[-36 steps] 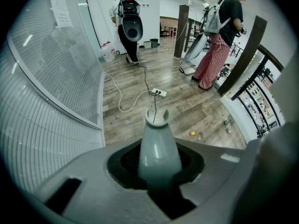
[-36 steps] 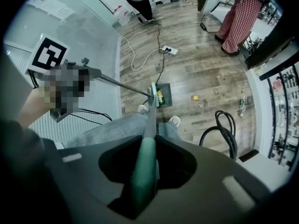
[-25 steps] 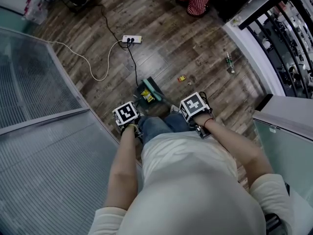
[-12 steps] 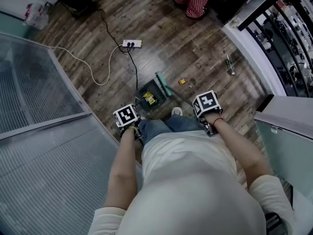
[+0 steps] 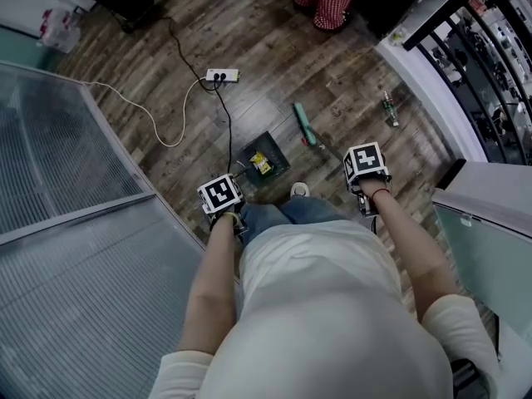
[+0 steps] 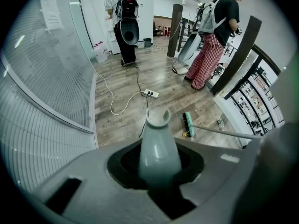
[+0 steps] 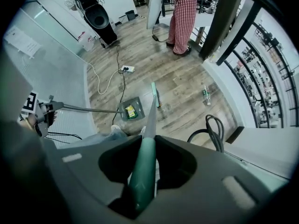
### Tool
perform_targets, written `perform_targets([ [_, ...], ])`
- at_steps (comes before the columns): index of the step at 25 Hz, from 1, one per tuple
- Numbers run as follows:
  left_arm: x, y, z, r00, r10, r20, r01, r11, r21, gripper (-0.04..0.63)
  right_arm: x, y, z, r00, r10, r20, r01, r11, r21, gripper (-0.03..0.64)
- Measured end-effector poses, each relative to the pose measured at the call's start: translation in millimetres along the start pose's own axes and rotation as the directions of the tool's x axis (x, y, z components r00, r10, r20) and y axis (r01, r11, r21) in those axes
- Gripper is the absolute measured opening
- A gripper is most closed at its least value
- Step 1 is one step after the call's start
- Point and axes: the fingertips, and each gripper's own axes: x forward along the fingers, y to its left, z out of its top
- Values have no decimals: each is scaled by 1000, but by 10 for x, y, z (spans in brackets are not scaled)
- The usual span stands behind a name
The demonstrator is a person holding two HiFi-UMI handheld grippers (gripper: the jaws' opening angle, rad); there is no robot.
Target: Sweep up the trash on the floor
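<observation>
Left gripper was clamped shut on the dustpan handle, whose top end poked up through the jaws. I held it upright so the dustpan sat flat on the floor, just ahead of my shoe, ready to receive.

Right gripper was closed on the green broom handle. The shaft angled down and away so the broom head rested on the floor just right of the dustpan, not touching it. My read: reaching out for the next pull toward the pan.

Dustpan contents: one yellow wrapper, and I saw nothing else in it.

Trash left: a bottle lay near the floor's right edge by the white ledge, well apart from the dustpan. Possibly a small scrap beside the broom head, too small to tell.

Black cable from the power strip ran right along the pan's left side. I judged that a snag risk.
</observation>
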Motion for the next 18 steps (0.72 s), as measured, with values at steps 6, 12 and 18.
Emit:
perform_targets([
  [6, -4, -244, 93, 1000, -6, -10, 6, 1000, -2, 94, 87, -323, 256, 996, -85, -4, 85, 996, 8, 98],
  [12, 114, -456, 171, 1000, -18, -12, 19, 999, 35, 94, 191, -478, 480, 989, -150, -2, 150, 989, -16, 98],
  [18, 162, -556, 250, 999, -25, -33, 26, 999, 27, 94, 333, -479, 549, 977, -212, -16, 208, 970, -126, 98],
])
